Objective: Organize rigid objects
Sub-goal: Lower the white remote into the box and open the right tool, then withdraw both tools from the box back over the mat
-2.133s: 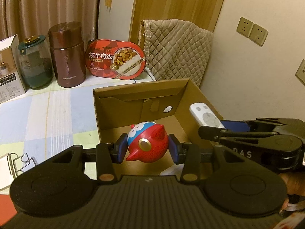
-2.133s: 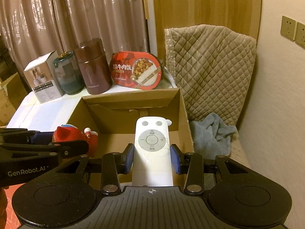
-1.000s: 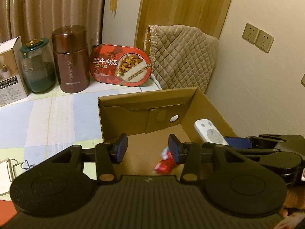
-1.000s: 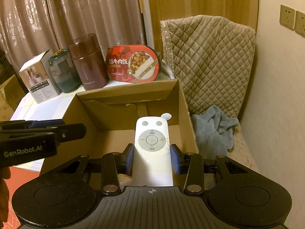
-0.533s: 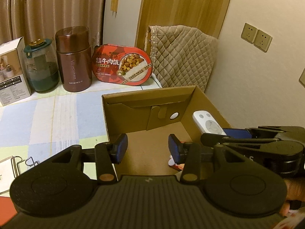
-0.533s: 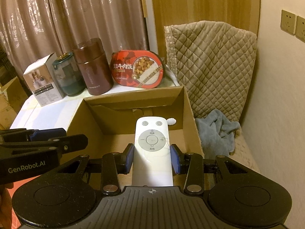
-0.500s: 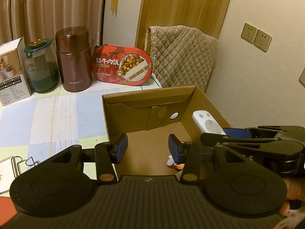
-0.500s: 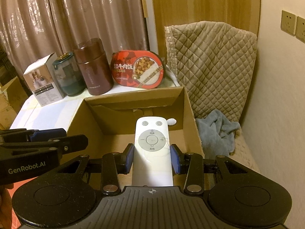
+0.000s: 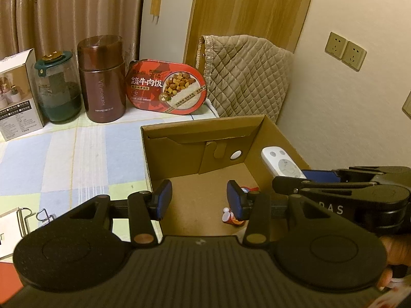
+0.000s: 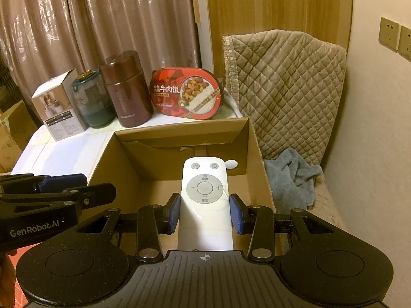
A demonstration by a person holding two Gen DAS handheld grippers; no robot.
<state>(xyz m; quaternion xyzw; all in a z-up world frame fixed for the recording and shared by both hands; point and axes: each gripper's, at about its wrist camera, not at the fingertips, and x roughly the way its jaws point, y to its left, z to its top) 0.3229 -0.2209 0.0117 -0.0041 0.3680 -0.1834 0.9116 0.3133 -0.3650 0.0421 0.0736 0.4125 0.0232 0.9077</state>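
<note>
An open cardboard box (image 9: 203,123) (image 10: 179,126) stands on the checked cloth. A red and white toy (image 9: 232,218) lies on its floor, partly hidden behind my left gripper's right pad. My left gripper (image 9: 199,200) hovers over the box's near edge, open, with nothing between its blue pads. My right gripper (image 10: 204,214) is shut on a white remote (image 10: 204,192), held lengthwise above the right half of the box. In the left wrist view the remote (image 9: 281,163) sticks out of the right gripper (image 9: 295,177). The left gripper (image 10: 87,184) shows at the left of the right wrist view.
Behind the box stand a white carton (image 9: 15,95), a green-lidded glass jar (image 9: 57,87), a brown flask (image 9: 102,79) and a red meal tray (image 9: 167,87). A quilted cover (image 10: 285,87) and grey towel (image 10: 292,177) lie to the right by the wall. A wire clip (image 9: 33,215) lies at left.
The left gripper let go of the red toy, which dropped into the box and rolled right on its floor. The right gripper has kept hold of the remote over the box.
</note>
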